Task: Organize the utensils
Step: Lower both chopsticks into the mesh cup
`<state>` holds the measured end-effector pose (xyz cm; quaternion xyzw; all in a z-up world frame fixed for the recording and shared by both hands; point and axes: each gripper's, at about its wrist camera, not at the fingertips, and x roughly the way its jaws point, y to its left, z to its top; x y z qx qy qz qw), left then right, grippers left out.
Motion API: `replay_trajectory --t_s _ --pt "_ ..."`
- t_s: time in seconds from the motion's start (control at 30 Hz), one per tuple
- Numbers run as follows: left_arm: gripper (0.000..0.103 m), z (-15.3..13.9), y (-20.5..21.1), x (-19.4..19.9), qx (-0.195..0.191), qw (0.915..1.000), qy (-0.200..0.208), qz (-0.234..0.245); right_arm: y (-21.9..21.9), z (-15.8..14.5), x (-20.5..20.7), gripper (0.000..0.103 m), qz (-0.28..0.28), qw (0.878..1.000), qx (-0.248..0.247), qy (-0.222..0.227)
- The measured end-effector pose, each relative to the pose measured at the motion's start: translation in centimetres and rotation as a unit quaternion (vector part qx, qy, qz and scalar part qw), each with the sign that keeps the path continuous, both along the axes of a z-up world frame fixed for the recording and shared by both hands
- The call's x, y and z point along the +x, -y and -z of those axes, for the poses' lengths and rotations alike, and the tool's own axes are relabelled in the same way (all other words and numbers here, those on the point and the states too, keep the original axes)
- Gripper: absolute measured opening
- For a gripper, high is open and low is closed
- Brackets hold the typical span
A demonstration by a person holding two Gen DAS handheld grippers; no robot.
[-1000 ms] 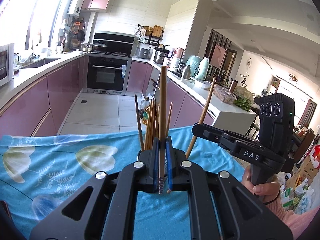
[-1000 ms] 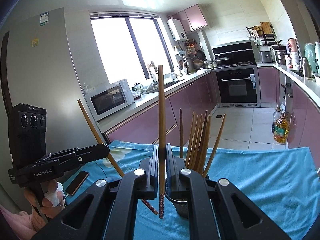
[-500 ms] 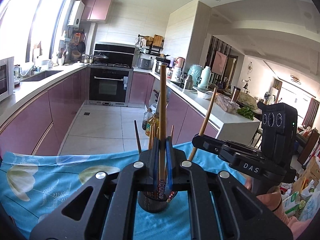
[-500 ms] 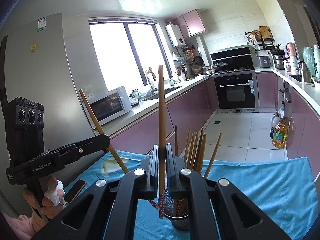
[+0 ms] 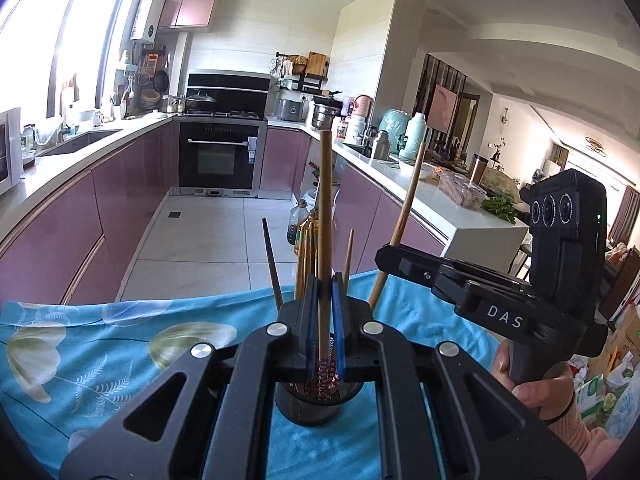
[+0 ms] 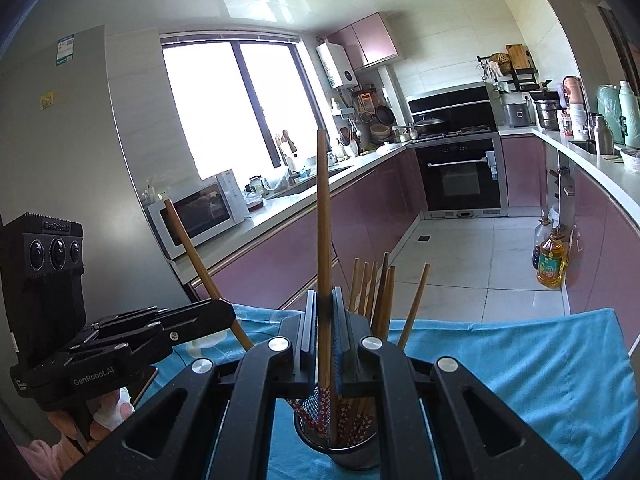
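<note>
Your left gripper [image 5: 325,312] and right gripper [image 6: 323,320] each pinch one chopstick [image 5: 325,216] upright above the cup [image 6: 352,454]; other chopsticks [image 6: 374,292] crowd at 1 o'clock.

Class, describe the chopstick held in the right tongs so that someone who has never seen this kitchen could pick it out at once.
Start at the blue cloth and find the dark mesh holder standing on it, filled with wooden chopsticks. The right tongs are closed on one chopstick whose tip dips into the holder. It stands upright and rises far above the rest.
</note>
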<state>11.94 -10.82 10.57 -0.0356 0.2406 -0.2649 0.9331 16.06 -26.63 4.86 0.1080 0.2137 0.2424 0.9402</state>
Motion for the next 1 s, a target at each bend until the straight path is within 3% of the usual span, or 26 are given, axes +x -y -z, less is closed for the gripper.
replay_trajectory --t_s 1.0 --pt "0.008 2.9 0.3 3.1 0.029 0.9980 -0.055 0.005 0.1 3.7 1.5 0.006 -0.001 0.998 -0.018 -0.057"
